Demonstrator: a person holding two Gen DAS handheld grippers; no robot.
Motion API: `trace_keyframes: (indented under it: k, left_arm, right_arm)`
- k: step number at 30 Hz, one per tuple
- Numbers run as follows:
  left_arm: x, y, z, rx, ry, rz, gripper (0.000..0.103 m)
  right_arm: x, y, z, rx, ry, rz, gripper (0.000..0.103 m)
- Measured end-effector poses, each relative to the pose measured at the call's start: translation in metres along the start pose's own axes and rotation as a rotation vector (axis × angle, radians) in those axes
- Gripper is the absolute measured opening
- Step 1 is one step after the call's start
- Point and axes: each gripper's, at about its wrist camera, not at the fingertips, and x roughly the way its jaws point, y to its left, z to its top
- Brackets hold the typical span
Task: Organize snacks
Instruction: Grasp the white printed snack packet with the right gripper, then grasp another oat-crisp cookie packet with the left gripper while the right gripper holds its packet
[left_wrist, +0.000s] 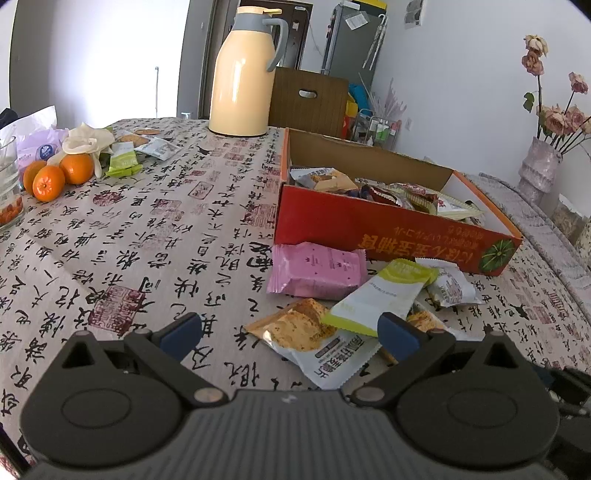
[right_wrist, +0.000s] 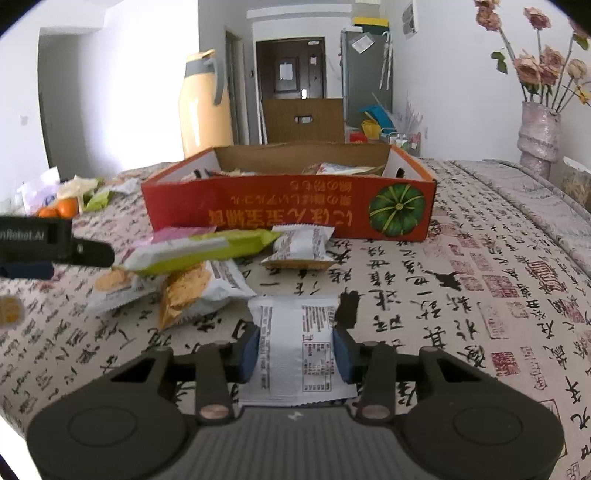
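Note:
A red cardboard box with several snack packets inside sits on the calligraphy tablecloth. In front of it lie loose packets: a pink one, a white and lime one, a biscuit packet and a small white one. My left gripper is open and empty, hovering just over the biscuit packet. My right gripper is shut on a white snack packet with printed text, held low over the cloth.
A cream thermos jug stands behind the box. Oranges, more packets and a glass sit at the far left. A vase of dried roses stands at the right, past the grey cloth edge.

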Motion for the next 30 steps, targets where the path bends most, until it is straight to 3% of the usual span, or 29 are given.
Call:
trace_keyframes:
  k: [7, 17, 30]
  left_arm:
    - [0.006, -0.002, -0.004, 0.059, 0.026, 0.018, 0.103]
    - [0.025, -0.021, -0.009, 0.266, 0.058, 0.042, 0.103]
    - [0.041, -0.018, -0.006, 0.231, 0.086, 0.051, 0.103]
  right_arm:
    - [-0.011, -0.018, 0.005, 0.041, -0.076, -0.048, 0.040]
    - [-0.015, -0.044, 0.005, 0.097, -0.095, -0.105, 0.040]
    - [-0.009, -0.052, 0.003, 0.121, -0.085, -0.115, 0.040]
